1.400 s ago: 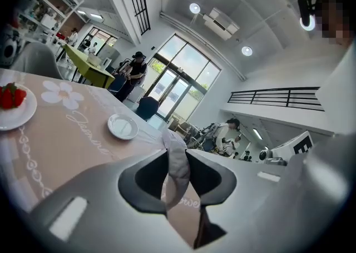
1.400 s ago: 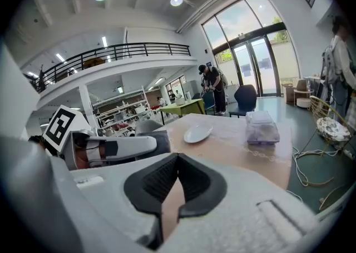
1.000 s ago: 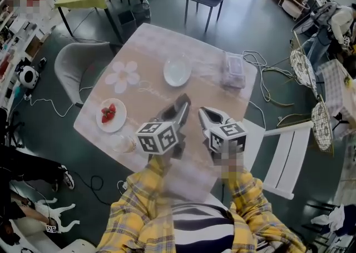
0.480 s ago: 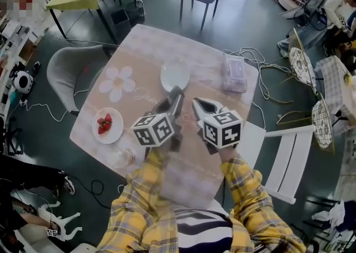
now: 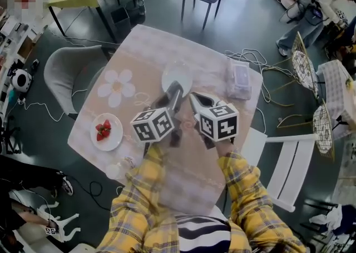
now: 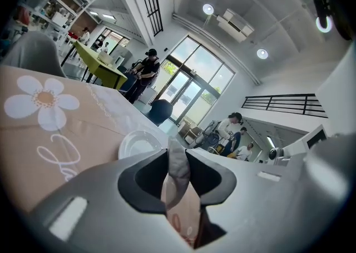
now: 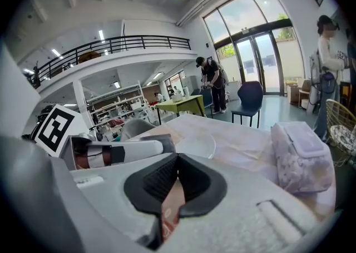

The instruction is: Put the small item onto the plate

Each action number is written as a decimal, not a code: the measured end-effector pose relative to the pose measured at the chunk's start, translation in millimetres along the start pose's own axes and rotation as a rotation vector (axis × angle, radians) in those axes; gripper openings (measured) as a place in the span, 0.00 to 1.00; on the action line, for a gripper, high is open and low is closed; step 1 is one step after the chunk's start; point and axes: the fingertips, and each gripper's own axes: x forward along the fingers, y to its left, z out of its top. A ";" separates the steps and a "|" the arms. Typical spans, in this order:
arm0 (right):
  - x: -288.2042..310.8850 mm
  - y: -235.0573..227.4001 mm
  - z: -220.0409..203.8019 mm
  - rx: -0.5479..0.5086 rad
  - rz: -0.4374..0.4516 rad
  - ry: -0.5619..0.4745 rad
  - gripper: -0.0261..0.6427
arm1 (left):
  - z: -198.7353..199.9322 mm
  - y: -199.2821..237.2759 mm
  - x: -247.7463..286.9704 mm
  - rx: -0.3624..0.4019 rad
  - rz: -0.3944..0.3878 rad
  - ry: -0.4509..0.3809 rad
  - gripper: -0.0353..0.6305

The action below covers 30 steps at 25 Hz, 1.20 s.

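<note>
Both grippers now sit nearer the empty plate mid-frame, left gripper clamping a small grey item, right gripper closed empty; I judge placement imminent.

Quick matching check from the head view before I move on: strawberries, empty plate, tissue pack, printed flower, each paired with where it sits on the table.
Things:
1 strawberries
2 empty plate
3 tissue pack
4 printed flower

Places:
A right side of the table, near the cables
B on a white plate by the left edge
C flat on the tabletop, left of the empty plate
D near the table's middle

Pairs: 1-B, 2-D, 3-A, 4-C
</note>
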 end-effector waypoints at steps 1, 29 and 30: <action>4.2 -2.5 1.0 -0.003 -0.007 0.000 0.04 | 1.4 3.6 3.2 0.001 0.006 0.001 0.19; 61.5 -26.0 -4.6 0.027 -0.039 0.040 0.04 | -5.2 48.0 57.9 -0.011 0.077 0.157 0.19; 62.5 -25.5 -5.0 0.027 -0.038 0.041 0.04 | -5.3 49.2 58.3 -0.009 0.080 0.160 0.20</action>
